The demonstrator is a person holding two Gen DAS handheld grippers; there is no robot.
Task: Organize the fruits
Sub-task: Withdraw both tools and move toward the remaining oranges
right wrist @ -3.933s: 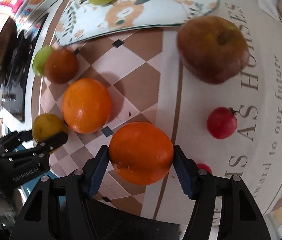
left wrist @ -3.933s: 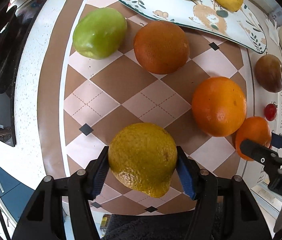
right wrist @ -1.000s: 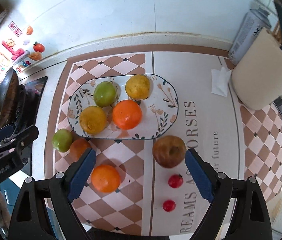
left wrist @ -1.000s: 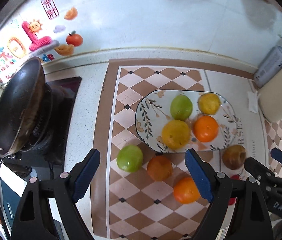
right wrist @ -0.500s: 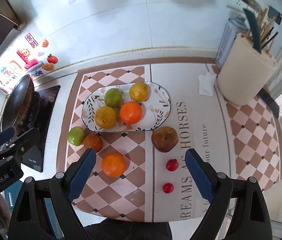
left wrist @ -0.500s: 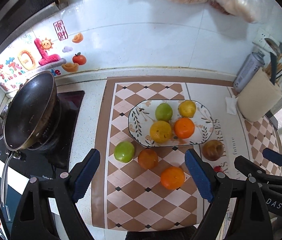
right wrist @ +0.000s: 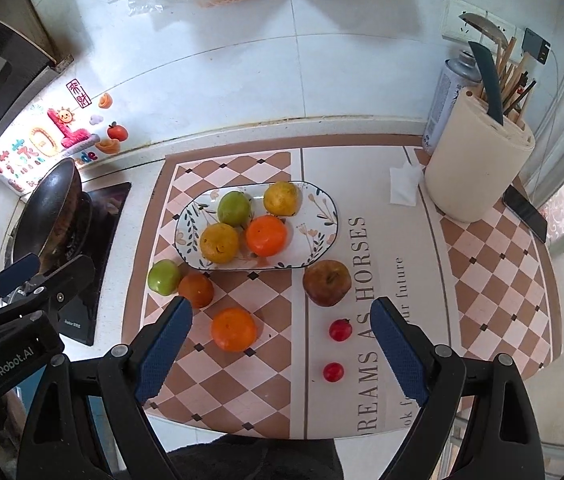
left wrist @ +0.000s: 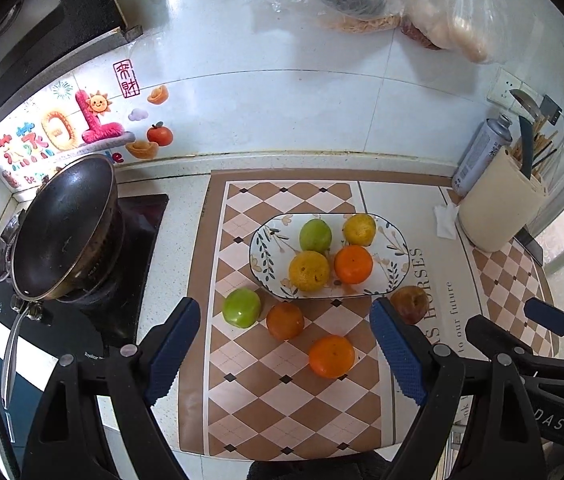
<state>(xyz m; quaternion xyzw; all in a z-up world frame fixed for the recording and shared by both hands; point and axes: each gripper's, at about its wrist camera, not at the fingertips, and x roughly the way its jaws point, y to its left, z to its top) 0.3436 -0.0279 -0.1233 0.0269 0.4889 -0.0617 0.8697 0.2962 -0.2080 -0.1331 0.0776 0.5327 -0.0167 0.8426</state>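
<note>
A patterned oval plate (left wrist: 395, 254) (right wrist: 321, 220) on the checkered mat holds several fruits: a green one (left wrist: 315, 235), two yellow ones (left wrist: 309, 271) and an orange (left wrist: 353, 264). On the mat in front lie a green apple (left wrist: 241, 307), a dark orange (left wrist: 285, 321), a bright orange (left wrist: 331, 356) (right wrist: 234, 329), a brown apple (right wrist: 326, 282) and two small red fruits (right wrist: 340, 329). My left gripper (left wrist: 285, 352) and right gripper (right wrist: 280, 348) are both open, empty and held high above the counter.
A black wok (left wrist: 62, 232) sits on the stove at the left. A cream utensil holder (right wrist: 477, 168), a spray can (right wrist: 443, 100), a tissue (right wrist: 403, 184) and a phone (right wrist: 525, 212) stand at the right. Plastic bags (left wrist: 381, 0) hang on the wall.
Both grippers let go of their fruits, which now lie on the plate, then pulled up and back from the counter. Over the last second they rose further.
</note>
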